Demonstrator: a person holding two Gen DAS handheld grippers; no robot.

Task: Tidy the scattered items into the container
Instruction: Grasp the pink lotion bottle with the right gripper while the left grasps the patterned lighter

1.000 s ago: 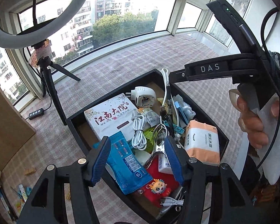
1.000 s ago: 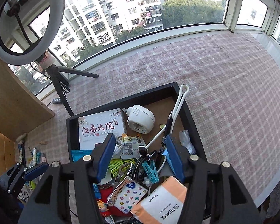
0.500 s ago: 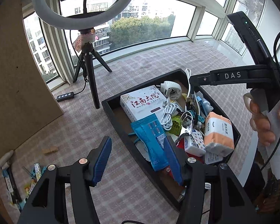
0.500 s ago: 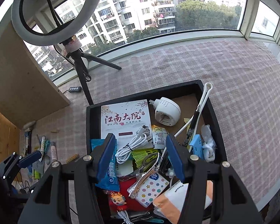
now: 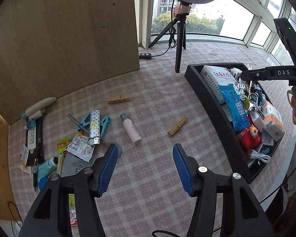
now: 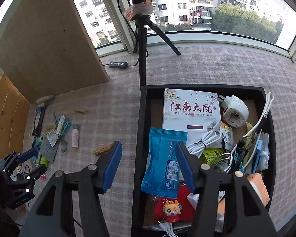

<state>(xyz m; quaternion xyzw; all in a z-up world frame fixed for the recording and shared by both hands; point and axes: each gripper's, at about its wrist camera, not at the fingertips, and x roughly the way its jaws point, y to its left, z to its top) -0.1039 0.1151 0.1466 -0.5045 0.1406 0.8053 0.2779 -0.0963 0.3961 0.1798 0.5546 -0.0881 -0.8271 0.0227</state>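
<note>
The black tray (image 5: pixel 211 102) holds many items, among them a white box (image 6: pixel 191 108), a blue packet (image 6: pixel 163 158) and a white cable (image 6: pixel 207 138). Scattered on the checked cloth lie a pink bottle (image 5: pixel 131 128), two wooden pegs (image 5: pixel 177 126) (image 5: pixel 118 99), a patterned lighter (image 5: pixel 94 127), teal clips (image 5: pixel 104 124) and sachets (image 5: pixel 81 146). My left gripper (image 5: pixel 145 166) is open and empty above the cloth, near the pink bottle. My right gripper (image 6: pixel 149 165) is open and empty over the tray's left wall (image 6: pixel 140 138).
A ring light tripod (image 5: pixel 179 45) stands behind the tray, with its cable switch (image 5: pixel 145 55) on the cloth. A wooden board (image 5: pixel 65 39) stands at the back left. More small items, a pen (image 5: pixel 36 158) and a tube (image 5: pixel 46 165), lie at the far left.
Both grippers have swung left, away from the tray. The left one now faces the scattered items on the cloth. Both stay open and empty.
</note>
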